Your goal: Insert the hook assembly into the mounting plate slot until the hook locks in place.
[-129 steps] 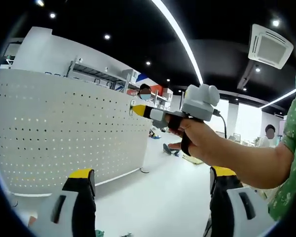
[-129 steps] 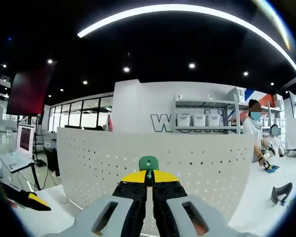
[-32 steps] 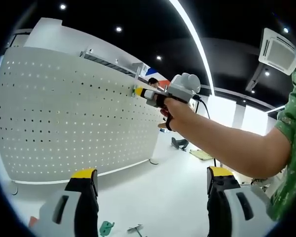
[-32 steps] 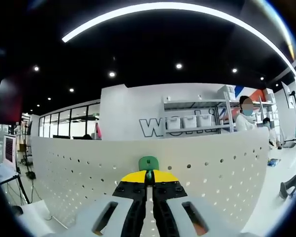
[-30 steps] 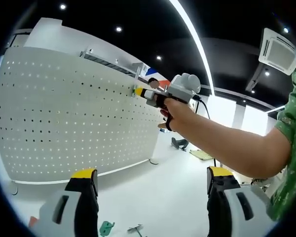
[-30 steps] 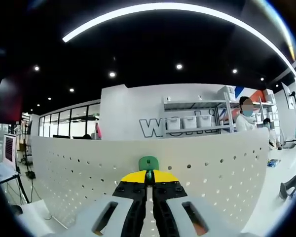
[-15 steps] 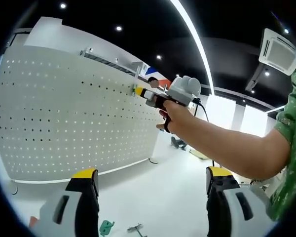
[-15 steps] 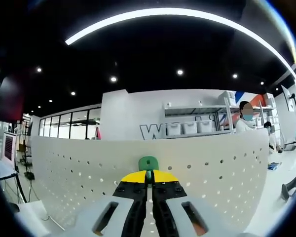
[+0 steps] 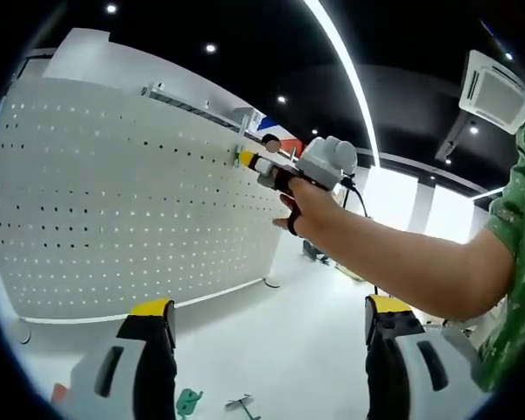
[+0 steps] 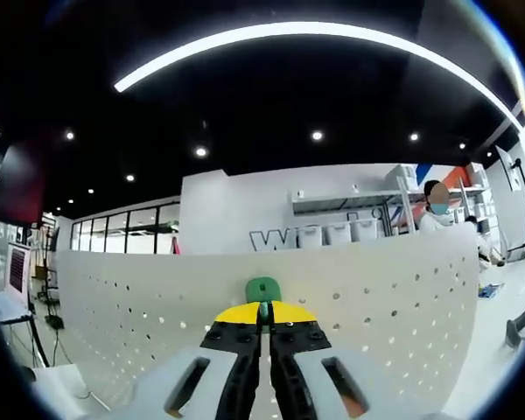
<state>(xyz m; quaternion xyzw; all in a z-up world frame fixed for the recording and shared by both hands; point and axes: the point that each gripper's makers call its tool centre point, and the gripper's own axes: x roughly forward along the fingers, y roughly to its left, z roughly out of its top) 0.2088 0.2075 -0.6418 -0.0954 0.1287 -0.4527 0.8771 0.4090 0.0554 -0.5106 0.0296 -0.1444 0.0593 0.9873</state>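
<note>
While the right tongs (image 10: pixel 263 322) are clenched on the green hook assembly (image 10: pixel 263 290), whose head stands up just past the yellow tips, the part is held right at the face of the white mounting plate (image 10: pixel 367 297), a perforated board standing upright; whether it is already seated in a slot cannot be told. In the left gripper view the same right tongs (image 9: pixel 245 160) are seen near the top edge of the mounting plate (image 9: pixel 114 192), carried by the person's hand (image 9: pixel 308 203). The left tongs (image 9: pixel 264 350) are released, with the jaws well apart and nothing between them, held low over the white tabletop (image 9: pixel 271 350). For the step to be done well, the hook should probably be kept square to the board, lined up with one hole, and pressed straight in and down until it catches, with the grip kept firm so that the part is not twisted. On the tabletop, a small green piece (image 9: pixel 186 402) and a small metal piece (image 9: pixel 241 404) are seen lying near each other. Nothing is seen between hook and board; the outstretched arm partly screens the approach in the left gripper view. Shelving (image 10: pixel 350 203) and another person (image 10: pixel 437 214) are seen beyond the board.
</note>
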